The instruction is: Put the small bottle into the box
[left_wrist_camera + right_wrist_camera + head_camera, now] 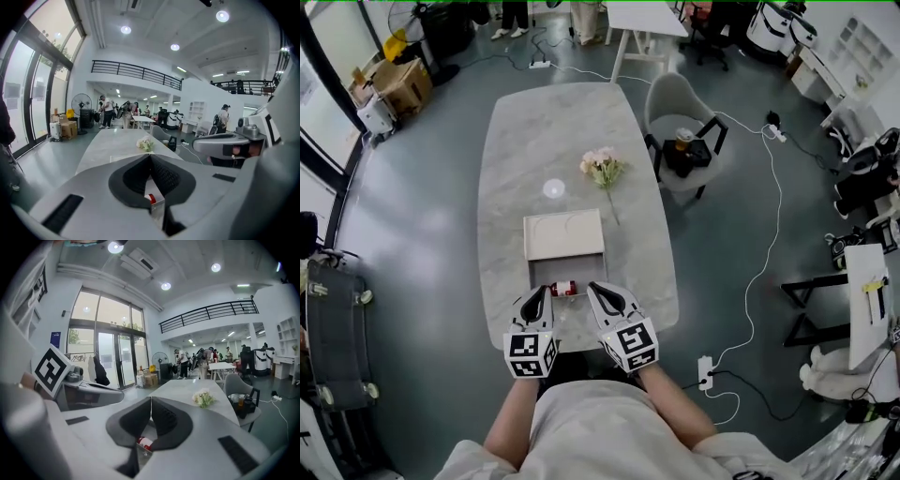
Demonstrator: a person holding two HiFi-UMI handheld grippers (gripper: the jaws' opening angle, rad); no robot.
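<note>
Left gripper view shows the left claw (150, 157) with its two dark jaws pressed together at the tips and nothing between them. Through the slot under the jaws a bit of the small bottle (151, 198) shows, red and white, lower than the claw and not touched by it. In the right gripper view, the right claw (151, 400) also has its jaws together and empty, with the same red-and-white bottle showing beneath them.

In the head view both claws hang over the near edge of the counter (516, 141). Their tips point away from the person and come just short of the box (538, 274), one on each side of its middle. The small bottle lies inside the box's open compartment, on the side toward the near edge. The box's pale cover (564, 234) lies flat just beyond that compartment, toward the middle of the counter.

Farther along, a small round white object (553, 188) sits near the counter's centre. A bunch of pale flowers (602, 169) lies toward the right long edge. A grey chair (675, 103) with a dark bag on its seat stands off that edge.
</note>
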